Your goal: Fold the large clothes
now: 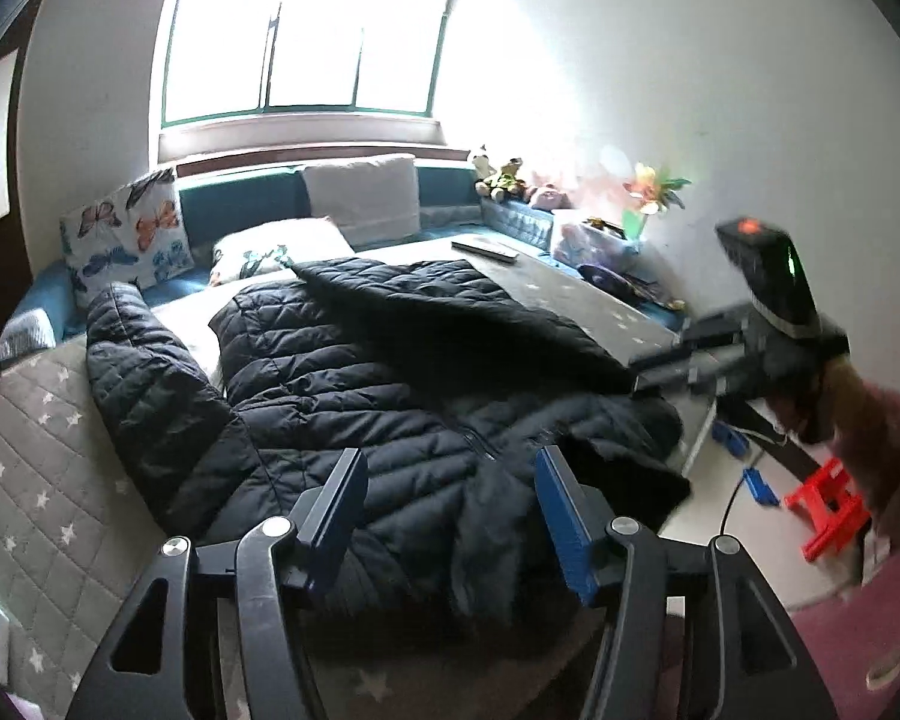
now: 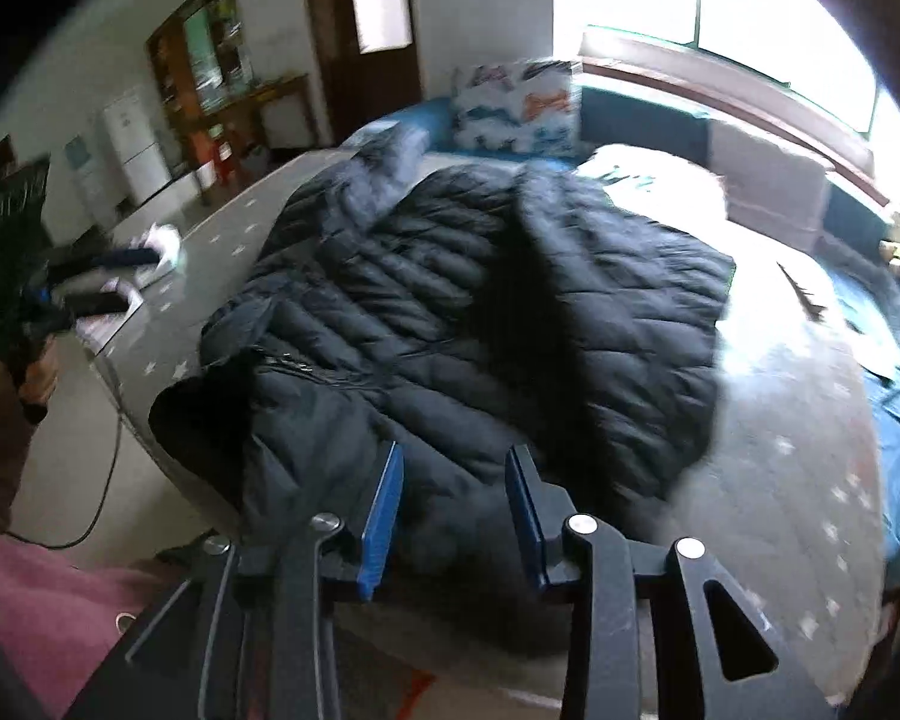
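Note:
A large black quilted jacket (image 1: pixel 354 372) lies spread on the bed with one side folded over its middle and a sleeve (image 1: pixel 144 372) stretched out to the left. It also shows in the right wrist view (image 2: pixel 462 324). My left gripper (image 1: pixel 450 462) is open and empty, hovering over the jacket's near edge. My right gripper (image 2: pixel 453 456) is open and empty, over the jacket's near edge from the other side. The right gripper also shows in the left wrist view (image 1: pixel 666 369), at the jacket's right edge. The left gripper shows blurred in the right wrist view (image 2: pixel 120 276).
The bed has a grey star-patterned cover (image 1: pixel 48 468). Butterfly pillows (image 1: pixel 126 234) and a grey cushion (image 1: pixel 366 198) sit at the head under the window. Soft toys (image 1: pixel 498 177) and a remote (image 1: pixel 485 250) lie on the far right. A red stool (image 1: pixel 828 516) stands on the floor.

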`<state>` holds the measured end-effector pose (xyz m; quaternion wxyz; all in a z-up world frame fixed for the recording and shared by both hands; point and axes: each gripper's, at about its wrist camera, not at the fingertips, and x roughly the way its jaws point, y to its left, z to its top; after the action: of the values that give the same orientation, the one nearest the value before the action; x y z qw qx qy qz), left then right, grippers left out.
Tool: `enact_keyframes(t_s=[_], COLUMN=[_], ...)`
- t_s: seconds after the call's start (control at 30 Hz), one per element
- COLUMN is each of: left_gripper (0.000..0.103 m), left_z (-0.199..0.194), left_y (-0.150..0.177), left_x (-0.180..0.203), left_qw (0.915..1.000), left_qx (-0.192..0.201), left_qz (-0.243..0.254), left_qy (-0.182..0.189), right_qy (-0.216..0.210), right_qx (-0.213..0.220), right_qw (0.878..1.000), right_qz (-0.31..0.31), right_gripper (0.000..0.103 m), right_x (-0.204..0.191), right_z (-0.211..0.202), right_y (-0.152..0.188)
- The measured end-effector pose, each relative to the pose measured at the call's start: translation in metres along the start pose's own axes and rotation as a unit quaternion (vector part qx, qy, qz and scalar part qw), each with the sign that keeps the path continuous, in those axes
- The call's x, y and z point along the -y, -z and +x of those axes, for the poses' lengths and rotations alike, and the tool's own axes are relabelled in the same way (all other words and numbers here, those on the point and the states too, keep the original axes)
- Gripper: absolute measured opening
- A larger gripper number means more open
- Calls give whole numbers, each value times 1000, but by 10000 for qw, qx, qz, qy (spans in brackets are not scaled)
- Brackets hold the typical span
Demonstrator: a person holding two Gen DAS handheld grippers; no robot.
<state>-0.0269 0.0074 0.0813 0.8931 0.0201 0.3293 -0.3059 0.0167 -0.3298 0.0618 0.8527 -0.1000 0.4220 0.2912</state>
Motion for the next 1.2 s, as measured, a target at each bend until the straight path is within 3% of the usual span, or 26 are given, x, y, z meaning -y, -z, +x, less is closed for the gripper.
enact_keyframes(t_s=[0.2,0.4,0.5,0.6,0.73,0.8,1.0,1.2], left_gripper=[62,62,62,64,66,67,70,71], left_z=[76,143,151,152,156,153,146,142], left_y=[1,43,60,66,70,71,74,75], left_x=[-14,-12,-11,-9,-7,-7,-6,-7], left_qw=[9965,9872,9880,9889,9898,9904,9920,9926], left_qx=[-829,-1568,-1538,-1473,-1408,-1365,-1245,-1184], left_qz=[-113,-190,-59,94,158,207,197,168], left_qy=[-7,227,160,157,141,120,115,213], right_qy=[-347,-377,-321,-50,353,648,1402,1998], right_qx=[-698,-1339,-1486,-1409,-1202,-1103,-1306,-1481], right_qw=[9965,9900,9880,9886,9891,9873,9755,9614], right_qz=[-295,-215,-266,-526,-776,-943,-1084,-1179], right_gripper=[41,45,45,46,70,71,71,71], right_x=[-23,-20,-18,-13,-4,-1,22,32], right_z=[60,82,80,65,60,68,136,200], right_y=[5,28,27,5,-46,-74,-149,-176])
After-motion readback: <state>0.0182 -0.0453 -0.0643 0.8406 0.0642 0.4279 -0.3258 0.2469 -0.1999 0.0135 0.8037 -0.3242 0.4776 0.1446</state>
